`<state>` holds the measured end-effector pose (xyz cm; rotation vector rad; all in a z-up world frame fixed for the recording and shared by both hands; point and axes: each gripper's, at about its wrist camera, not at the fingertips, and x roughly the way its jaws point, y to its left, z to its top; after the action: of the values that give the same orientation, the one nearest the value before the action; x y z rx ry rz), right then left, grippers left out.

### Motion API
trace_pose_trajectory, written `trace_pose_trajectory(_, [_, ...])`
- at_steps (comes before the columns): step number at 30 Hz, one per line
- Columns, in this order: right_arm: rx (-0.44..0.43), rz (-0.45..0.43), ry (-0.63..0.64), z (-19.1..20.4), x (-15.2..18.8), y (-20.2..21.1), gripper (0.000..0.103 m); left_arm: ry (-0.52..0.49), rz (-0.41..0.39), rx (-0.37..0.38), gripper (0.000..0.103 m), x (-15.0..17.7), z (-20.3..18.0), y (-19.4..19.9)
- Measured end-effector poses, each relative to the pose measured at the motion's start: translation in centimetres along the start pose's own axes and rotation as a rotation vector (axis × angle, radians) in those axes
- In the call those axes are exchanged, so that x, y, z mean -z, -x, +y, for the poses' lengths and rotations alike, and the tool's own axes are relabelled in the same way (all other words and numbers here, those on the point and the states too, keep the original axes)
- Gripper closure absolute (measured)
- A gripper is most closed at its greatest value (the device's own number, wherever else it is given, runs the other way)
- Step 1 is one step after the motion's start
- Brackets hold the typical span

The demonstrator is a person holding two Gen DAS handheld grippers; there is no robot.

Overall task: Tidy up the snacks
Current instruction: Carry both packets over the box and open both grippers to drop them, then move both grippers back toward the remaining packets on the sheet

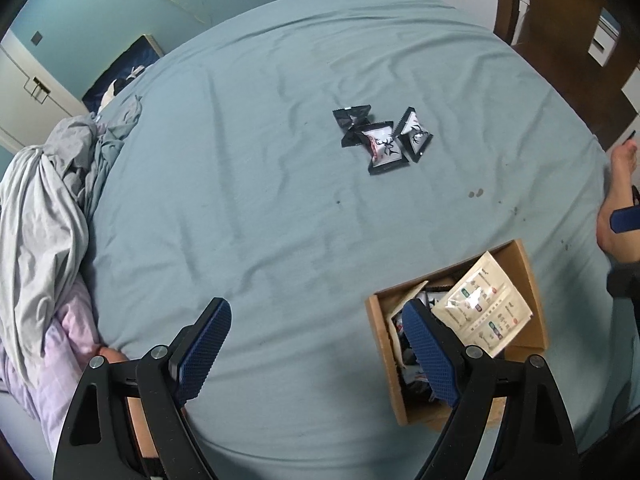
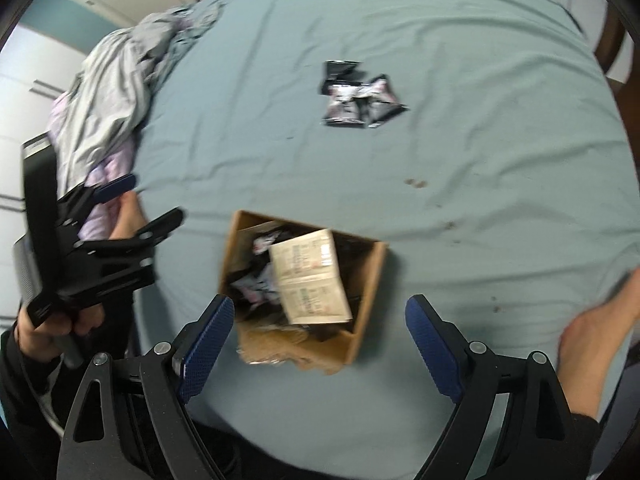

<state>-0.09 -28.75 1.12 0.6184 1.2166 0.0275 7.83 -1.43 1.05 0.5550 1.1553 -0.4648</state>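
Item 1: cardboard box (image 2: 370,280), open top, on the blue-green sheet (image 1: 240,200). Holds dark snack packs + one beige sachet sheet (image 2: 310,280) lying tilted on top.

Item 2: loose snack packs (image 1: 380,138), approx 3, black/white wrappers, touching/overlapping in a small cluster mid-bed, well apart from box, on its far side.

Item 3: right gripper (image 2: 320,344). Fingers wide apart, nothing btwn them. Hangs over the box's near edge, pointing steeply down. No earlier view, so I can't say what it last handled.

Item 4: left gripper (image 1: 320,344). Fingers wide apart, empty. Over bare sheet just left of box; right finger overlaps the box in view, contact can't tell. Also pitched steeply down.

Key relation: cluster lies straight ahead of both grippers, beyond the box. Nearest pack's long axis runs roughly toward me, slightly skewed. My call: neither hand clearly nearer; I judge the left has the cleaner line, no box in its path.

Misc: bundled grey/pink bedding (image 1: 44,220) far left, clear of the work.
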Motion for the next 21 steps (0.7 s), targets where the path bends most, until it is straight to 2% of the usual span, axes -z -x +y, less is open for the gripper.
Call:
trace_pose_trajectory(6, [0.061,-0.003,-0.007,-1.0,-0.6,-0.4,0.015,0.005,0.004,0.01,0.014,-0.2,-0.1,-0.1])
trace_pose_trajectory(11, [0.115,-0.028,0.022,0.6,0.8,-0.7,0.015,0.0,0.002,0.018,0.014,-0.1,-0.3,0.1])
trace_pose_trajectory(17, [0.315,-0.118,0.166,3.2,1.3,-1.1,0.015,-0.008,-0.006,0.019,0.014,-0.1,-0.5,0.2])
trace_pose_trajectory(21, [0.477,-0.135,0.285,5.4,1.9,-2.1,0.015,-0.006,-0.012,0.028,0.014,-0.3,-0.5,0.4])
